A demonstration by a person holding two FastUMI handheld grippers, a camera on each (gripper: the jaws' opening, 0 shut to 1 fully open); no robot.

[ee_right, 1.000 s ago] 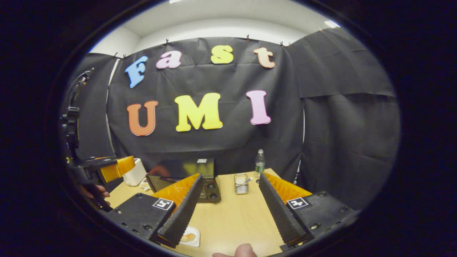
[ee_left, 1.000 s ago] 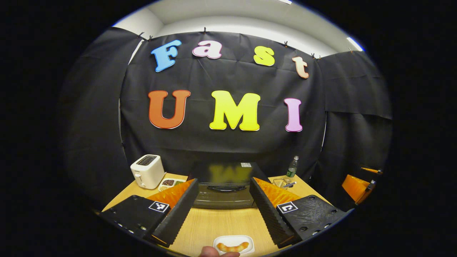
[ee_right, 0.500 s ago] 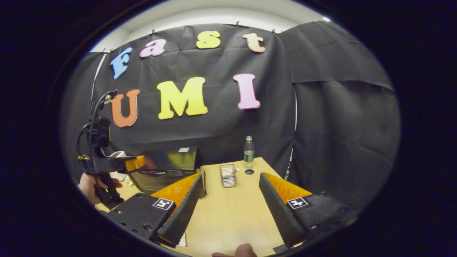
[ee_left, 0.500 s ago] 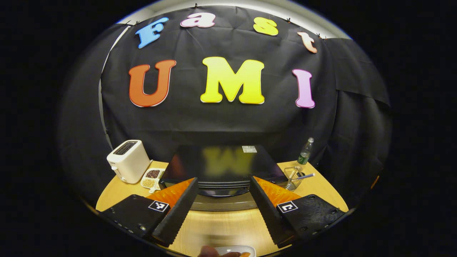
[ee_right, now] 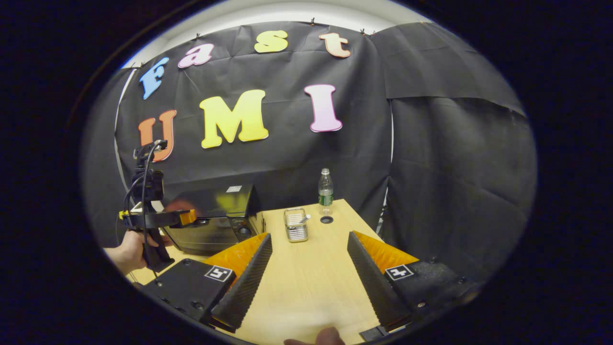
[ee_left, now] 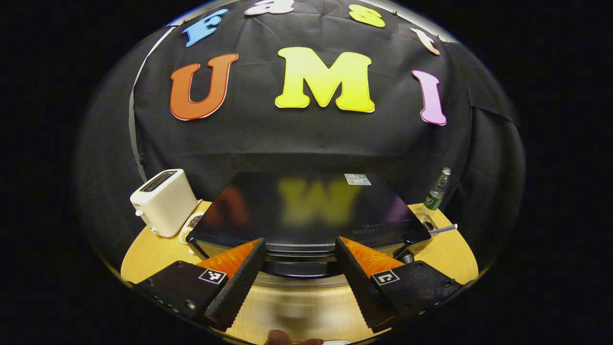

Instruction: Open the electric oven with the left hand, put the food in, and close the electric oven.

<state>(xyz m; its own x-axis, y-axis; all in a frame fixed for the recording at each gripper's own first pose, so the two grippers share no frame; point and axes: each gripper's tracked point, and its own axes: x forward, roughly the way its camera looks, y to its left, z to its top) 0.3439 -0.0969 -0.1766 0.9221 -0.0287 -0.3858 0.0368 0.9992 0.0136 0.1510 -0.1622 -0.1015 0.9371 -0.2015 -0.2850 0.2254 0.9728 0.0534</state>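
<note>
Poised with fingers apart, left gripper point(ee_left: 299, 282) just short of electric oven point(ee_left: 306, 211), door handle point(ee_left: 299, 261) lying crosswise dead ahead

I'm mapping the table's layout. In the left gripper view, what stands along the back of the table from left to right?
Toaster → small dish of food beside it → electric oven → wire basket with a striped straw → water bottle.

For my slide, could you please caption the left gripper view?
Open left gripper poised at the closed electric oven, its handle between the fingers; toaster beside it.
</note>
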